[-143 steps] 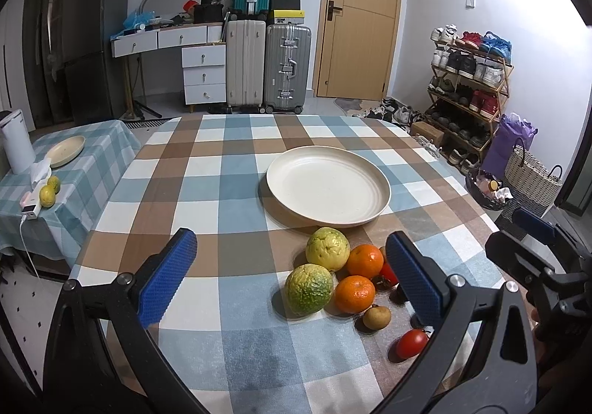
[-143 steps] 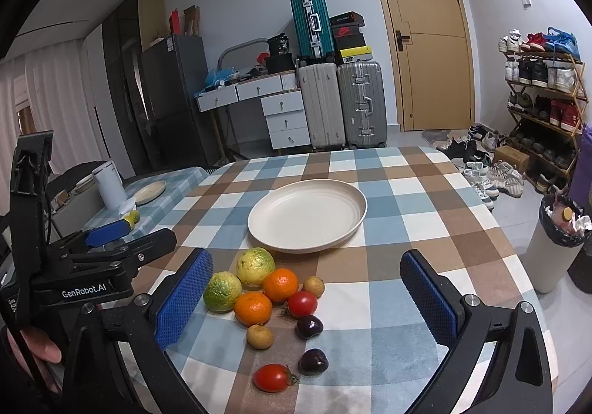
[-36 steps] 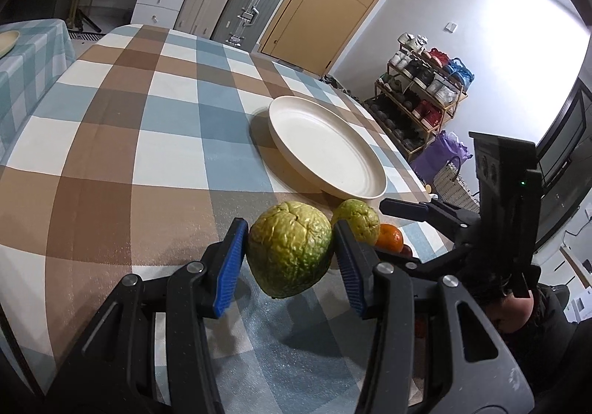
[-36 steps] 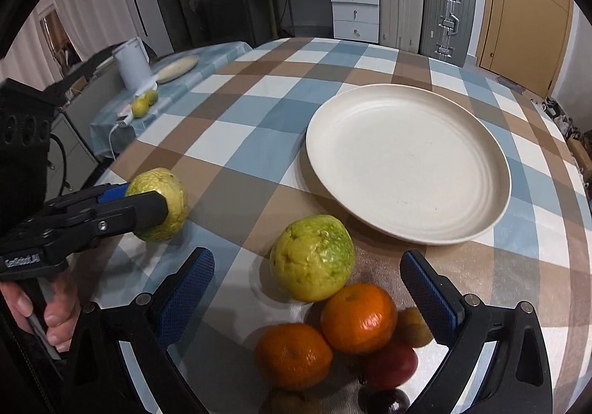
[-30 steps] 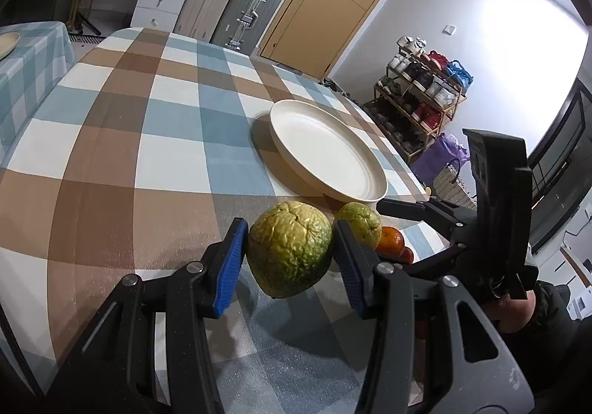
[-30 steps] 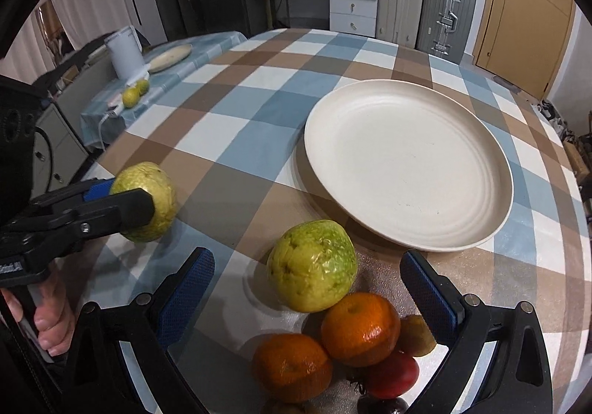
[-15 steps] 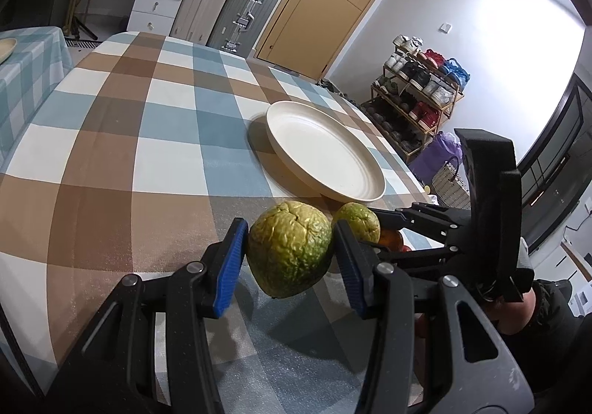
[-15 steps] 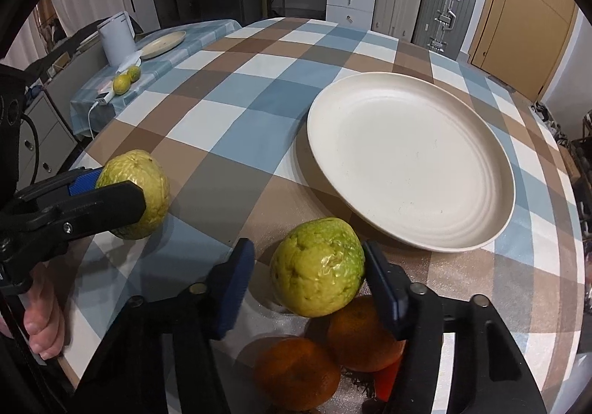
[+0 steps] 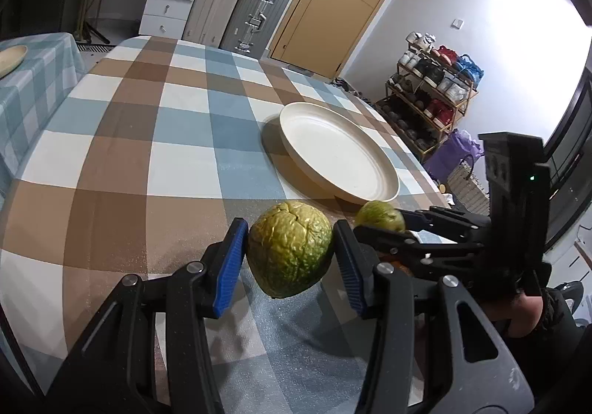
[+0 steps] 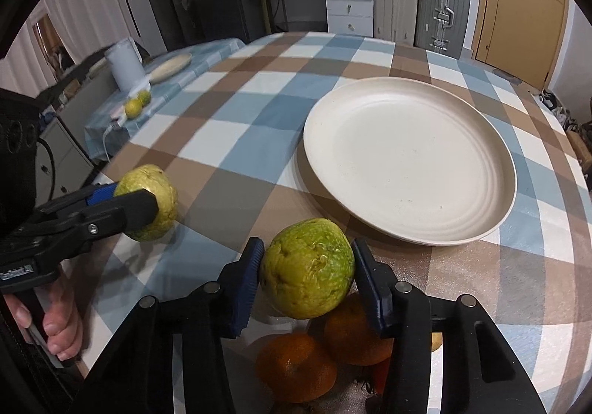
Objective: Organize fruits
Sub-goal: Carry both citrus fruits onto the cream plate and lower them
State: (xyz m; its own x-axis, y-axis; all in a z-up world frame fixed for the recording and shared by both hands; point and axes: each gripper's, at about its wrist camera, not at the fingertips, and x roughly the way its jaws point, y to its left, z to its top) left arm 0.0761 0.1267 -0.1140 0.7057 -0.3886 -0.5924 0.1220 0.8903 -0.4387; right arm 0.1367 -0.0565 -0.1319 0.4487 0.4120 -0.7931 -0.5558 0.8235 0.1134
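My left gripper (image 9: 289,251) is shut on a wrinkled green fruit (image 9: 290,258) and holds it just above the checked tablecloth; the same fruit (image 10: 155,203) shows at the left of the right wrist view. The jaws of my right gripper (image 10: 307,266) are closing, with a second yellow-green fruit (image 10: 307,269) between them and both blue pads against its sides. This fruit (image 9: 379,216) is also in the left wrist view. Two oranges (image 10: 296,366) and other small fruits lie under the right gripper, partly hidden. An empty cream plate (image 10: 407,162) sits beyond.
A low side table (image 10: 192,54) at the left carries a white kettle (image 10: 124,64), two lemons and a small plate. Suitcases (image 9: 255,10), drawers and a door stand behind the table. A shoe rack (image 9: 433,88) and bags line the right wall.
My right gripper's jaws came together from wide open onto the second green fruit. My left gripper stayed where it was with its fruit.
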